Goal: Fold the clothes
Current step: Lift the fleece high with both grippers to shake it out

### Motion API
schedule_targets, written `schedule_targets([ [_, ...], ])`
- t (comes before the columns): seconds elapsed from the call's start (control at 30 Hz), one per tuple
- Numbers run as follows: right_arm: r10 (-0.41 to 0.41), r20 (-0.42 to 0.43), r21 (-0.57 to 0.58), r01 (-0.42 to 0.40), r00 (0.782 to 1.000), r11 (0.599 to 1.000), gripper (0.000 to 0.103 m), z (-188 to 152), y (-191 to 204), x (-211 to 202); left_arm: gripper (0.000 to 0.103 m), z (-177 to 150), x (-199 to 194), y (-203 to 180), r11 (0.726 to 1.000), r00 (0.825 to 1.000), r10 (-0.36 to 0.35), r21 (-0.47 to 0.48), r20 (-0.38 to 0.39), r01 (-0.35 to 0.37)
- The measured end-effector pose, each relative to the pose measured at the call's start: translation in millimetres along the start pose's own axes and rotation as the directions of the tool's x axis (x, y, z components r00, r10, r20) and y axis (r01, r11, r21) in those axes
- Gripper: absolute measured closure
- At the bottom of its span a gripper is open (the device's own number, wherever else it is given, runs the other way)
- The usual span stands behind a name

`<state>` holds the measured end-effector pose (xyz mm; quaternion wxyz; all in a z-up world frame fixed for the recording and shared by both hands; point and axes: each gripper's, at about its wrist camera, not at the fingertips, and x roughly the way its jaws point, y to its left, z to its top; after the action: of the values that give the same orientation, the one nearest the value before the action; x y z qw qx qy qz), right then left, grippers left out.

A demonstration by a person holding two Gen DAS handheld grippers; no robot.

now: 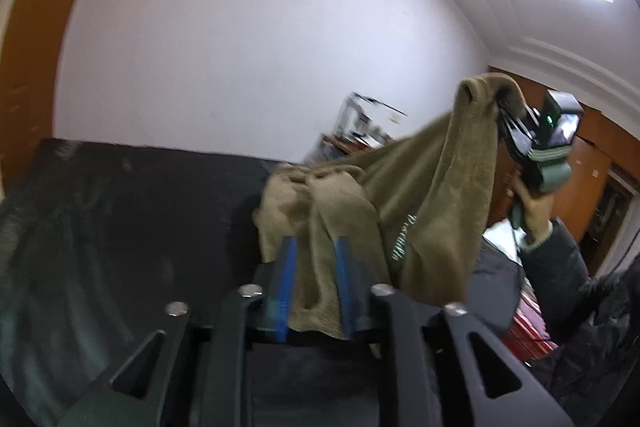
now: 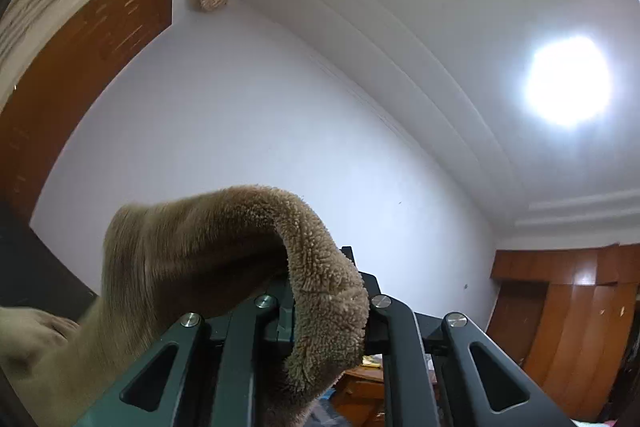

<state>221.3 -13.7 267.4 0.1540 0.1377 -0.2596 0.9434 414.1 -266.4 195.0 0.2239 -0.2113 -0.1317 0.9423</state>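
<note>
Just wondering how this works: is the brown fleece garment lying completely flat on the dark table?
No: the right gripper holds one end of the brown fleece garment up in the air, and the rest hangs crumpled toward the dark table.

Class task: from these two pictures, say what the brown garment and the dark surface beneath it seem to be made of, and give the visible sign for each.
Brown garment: likely fleece or terry; nubby, looped pile, matte, drapes softly. Dark surface: probably a matte black cloth or mat; no gloss, faint creases, though blur leaves this open.

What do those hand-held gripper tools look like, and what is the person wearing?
The left hand-held gripper has black angular linkage arms with silver bolts and blue finger pads. The right hand-held gripper is dark, with a green light on its body. The sleeve is dark and padded.
</note>
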Motion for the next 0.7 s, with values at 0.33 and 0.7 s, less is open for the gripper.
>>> schedule_targets([
  [0.33, 0.067, -0.069, 0.048, -0.064, 0.995, 0.997, 0.087, 7.6, -11.4, 6.9, 0.025, -26.5, 48.1, -71.5, 0.961, 0.952, -0.270, 0.016, -0.142, 0.275],
  [0.7, 0.153, -0.035, 0.119, -0.148, 0.988, 0.982, 0.087, 33.6, -27.5, 12.2, 0.024, -77.0, 94.0, -138.7, 0.942, 0.917, -0.256, 0.136, -0.306, 0.308],
])
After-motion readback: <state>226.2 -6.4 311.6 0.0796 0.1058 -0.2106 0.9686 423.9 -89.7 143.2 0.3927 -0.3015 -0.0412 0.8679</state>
